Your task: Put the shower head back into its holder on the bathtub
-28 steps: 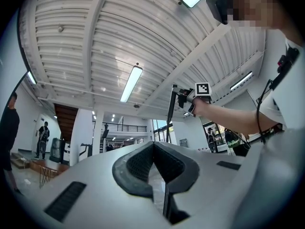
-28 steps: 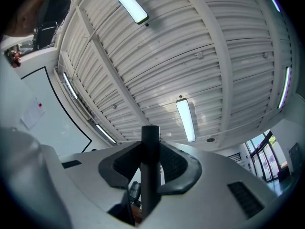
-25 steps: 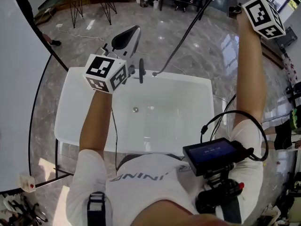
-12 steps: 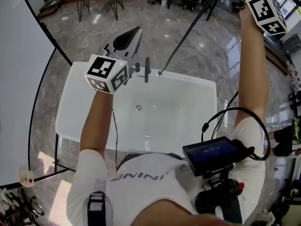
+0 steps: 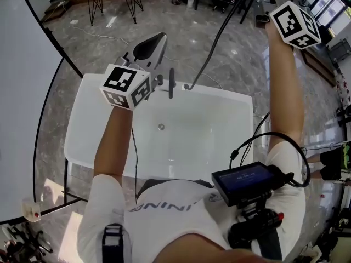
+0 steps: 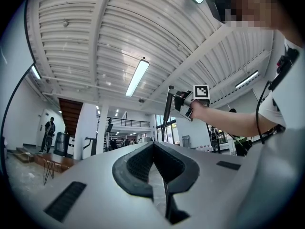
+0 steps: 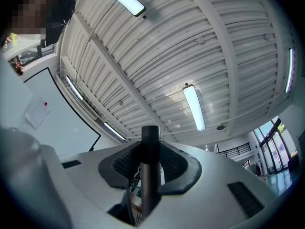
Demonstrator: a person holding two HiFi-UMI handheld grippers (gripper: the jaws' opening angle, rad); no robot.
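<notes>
One shower head [image 7: 150,173] aloft, well above the bathtub [image 5: 82,141]

The right gripper [image 7: 151,149] has its fingers clamped on the dark, cylindrical wand, held high, with the hose [image 5: 219,34] running down to the far rim. The left gripper [image 6: 153,149] has its fingers pressed together on nothing, near the tap [image 5: 149,44]. The wand looks rigid, smooth and probably slippery. The hose will likely tug, so a mid-handle hold seems soundest.

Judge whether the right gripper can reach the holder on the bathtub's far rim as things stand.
Probably yes: the right gripper, shut on the shower head, is raised with open air down to the holder; the left gripper sits beside it.
</notes>
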